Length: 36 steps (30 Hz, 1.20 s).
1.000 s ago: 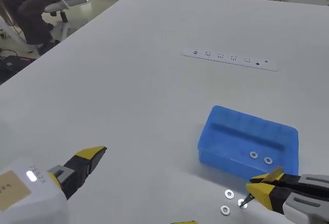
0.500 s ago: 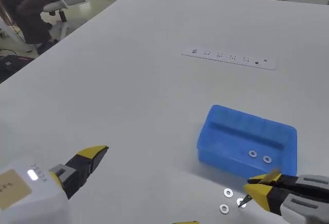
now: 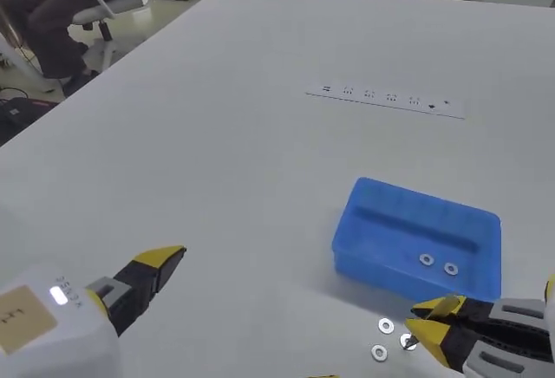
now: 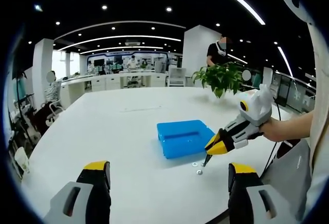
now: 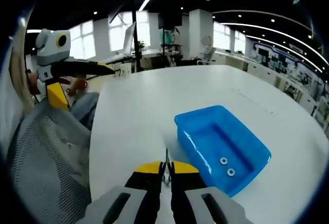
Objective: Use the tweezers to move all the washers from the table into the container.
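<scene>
White bench (image 3: 260, 179): two washers (image 3: 426, 260) lie in the container (image 3: 364, 261), three wait beside it. Right claw (image 5: 167, 166) pinches tweezers (image 5: 166, 157) at those; left claw (image 4: 168, 166) gapes empty.

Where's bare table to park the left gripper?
Wide bare table lies between the left gripper and the blue container, and between the container and the power strip. Crowded: the washers by the container's near wall, where the right gripper holds the tweezers.

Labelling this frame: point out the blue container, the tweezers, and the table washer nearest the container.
blue container (image 3: 375, 267), head view, near side wall.
tweezers (image 5: 166, 162), right gripper view, its thin shaft.
washer nearest the container (image 3: 386, 327), head view, its metal ring.
</scene>
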Available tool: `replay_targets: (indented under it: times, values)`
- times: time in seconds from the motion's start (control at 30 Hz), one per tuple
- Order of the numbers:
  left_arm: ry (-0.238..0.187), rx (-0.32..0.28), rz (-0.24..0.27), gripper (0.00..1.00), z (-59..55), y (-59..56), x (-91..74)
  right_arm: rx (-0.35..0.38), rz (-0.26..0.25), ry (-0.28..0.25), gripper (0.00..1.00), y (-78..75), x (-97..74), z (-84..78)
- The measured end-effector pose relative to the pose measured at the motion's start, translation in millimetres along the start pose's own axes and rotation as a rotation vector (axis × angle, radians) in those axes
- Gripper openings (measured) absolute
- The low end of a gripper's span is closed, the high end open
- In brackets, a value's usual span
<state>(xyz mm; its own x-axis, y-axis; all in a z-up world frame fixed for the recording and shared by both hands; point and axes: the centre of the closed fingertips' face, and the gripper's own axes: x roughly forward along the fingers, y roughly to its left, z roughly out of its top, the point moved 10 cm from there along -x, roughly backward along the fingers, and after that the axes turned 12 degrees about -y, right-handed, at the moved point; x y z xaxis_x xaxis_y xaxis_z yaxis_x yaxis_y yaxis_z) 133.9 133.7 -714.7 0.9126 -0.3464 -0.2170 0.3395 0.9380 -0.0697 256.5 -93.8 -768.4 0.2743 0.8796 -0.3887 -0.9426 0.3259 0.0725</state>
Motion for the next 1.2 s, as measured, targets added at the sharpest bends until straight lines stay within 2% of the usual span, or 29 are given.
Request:
replay_targets:
  times: [0.07,0.1,0.2,0.37,0.57,0.8,0.97,1.03,1.1,1.2]
  values:
    - [-0.002,-0.004,0.002,0.97,0.1,0.0,-0.1,0.064,0.054,-0.042,0.02,-1.8,-2.5,2.5]
    - [-0.002,-0.003,0.004,0.97,0.0,0.0,-0.1,0.111,0.062,-0.066,0.02,-4.0,-5.5,3.8]
    - [0.000,-0.002,0.002,0.97,-0.1,-0.6,0.0,0.167,0.024,-0.118,0.02,-14.2,-12.6,9.4]
    - [-0.001,-0.003,0.006,0.97,-0.4,-1.1,-0.1,0.177,-0.004,-0.147,0.02,-28.8,-22.0,23.7]
    - [-0.001,-0.008,0.008,0.97,-1.6,-0.8,-0.6,0.214,-0.009,-0.213,0.02,-42.7,-23.8,41.6]
    - [-0.007,-0.017,0.009,0.97,-2.0,1.7,-1.2,0.202,-0.028,-0.216,0.02,-56.8,-18.9,55.0]
    - [-0.052,-0.044,0.008,0.97,-5.1,2.1,0.2,0.200,-0.043,-0.197,0.02,-64.9,-15.0,54.9]
    - [-0.038,-0.053,0.009,0.97,-8.6,2.6,1.8,0.206,-0.049,-0.189,0.02,-67.4,-14.0,53.0]
    - [-0.018,-0.037,0.011,0.96,-13.4,3.1,2.6,0.218,-0.063,-0.184,0.02,-70.0,-13.6,49.9]
    - [-0.012,-0.048,0.011,0.96,-19.6,3.6,3.7,0.229,-0.082,-0.176,0.02,-73.9,-13.7,46.6]
